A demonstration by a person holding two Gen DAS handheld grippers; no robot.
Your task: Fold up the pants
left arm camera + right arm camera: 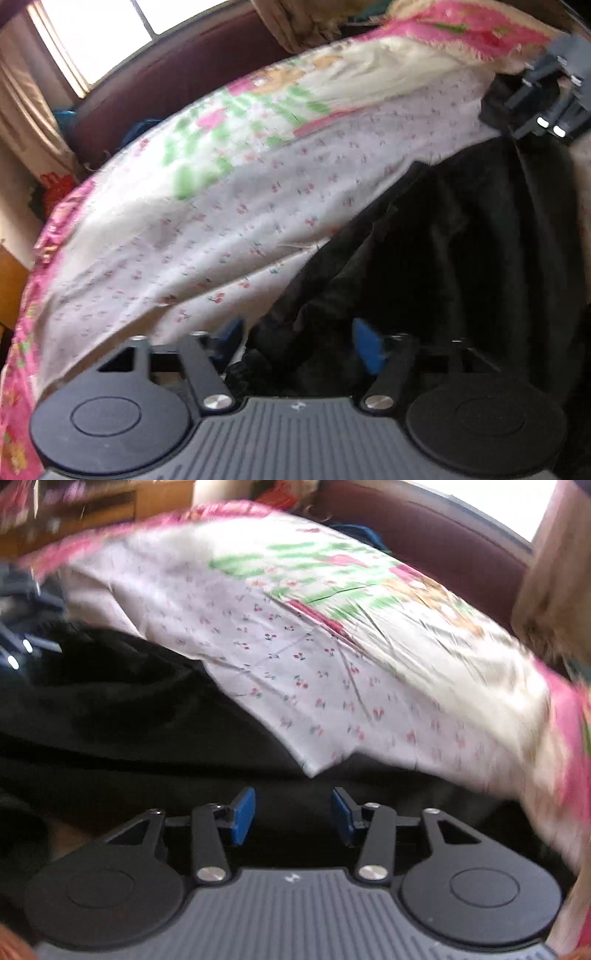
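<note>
A bed under a cherry-print sheet [229,206] fills both blurred views, with a maroon headboard [436,539] beyond. The left tongs [299,341] stand apart with black pants [443,251] bunched between their blue pads; whether they pinch the cloth is unclear. The right tongs [293,814] gape empty just above the pants [147,720], whose folds dissolve into shadow.

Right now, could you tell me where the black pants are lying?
The black pants lie on the cherry-print bedsheet, filling the left-wrist view's right half and the right-wrist view's lower left, between both grippers.
</note>
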